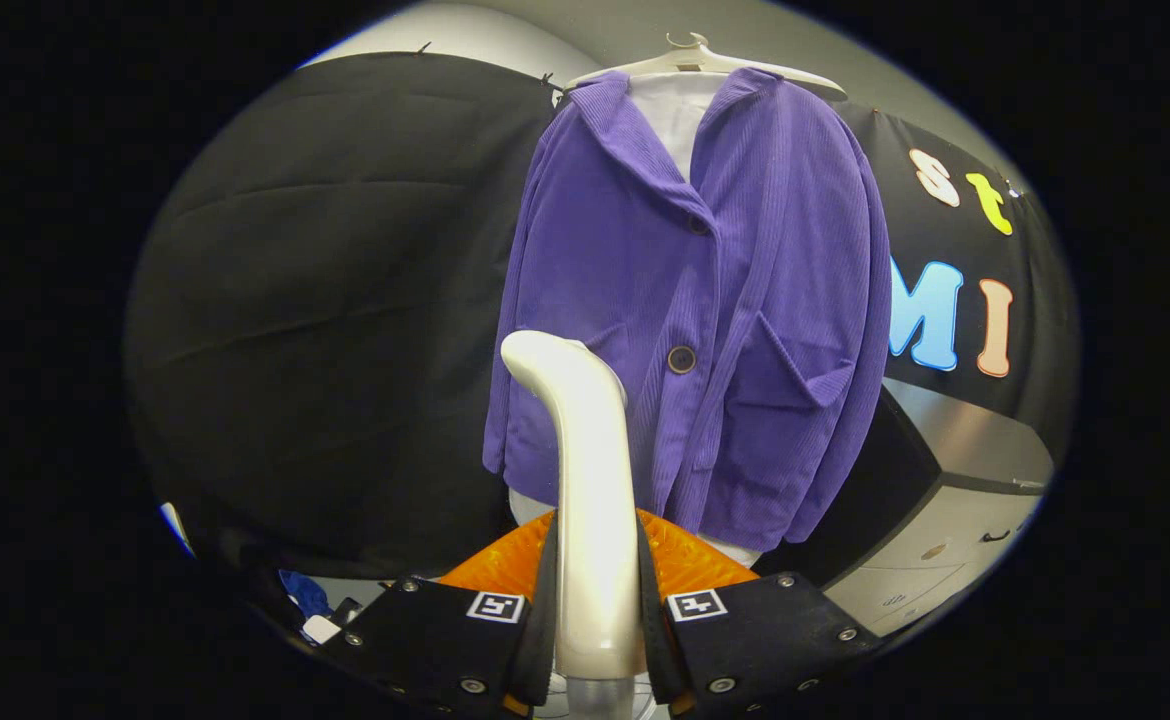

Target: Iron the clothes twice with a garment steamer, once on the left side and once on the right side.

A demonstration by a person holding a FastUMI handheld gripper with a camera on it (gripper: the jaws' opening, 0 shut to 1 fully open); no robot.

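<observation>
While jaws clamp steamer (pixel 585 480), jacket (pixel 705 300) hangs just beyond.

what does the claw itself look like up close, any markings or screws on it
The claw has two blocky, flat-topped finger mounts, one on each side of a narrow gap. Each carries a small square black-and-white marker tag near its inner edge and several round silver screw heads along the corners. Thin upright fingers line the gap.

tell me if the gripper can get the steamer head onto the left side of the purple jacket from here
Probably yes. The gripper is shut on the steamer, whose head rises just before the purple jacket hanging on its hanger, with nothing between them.
</observation>
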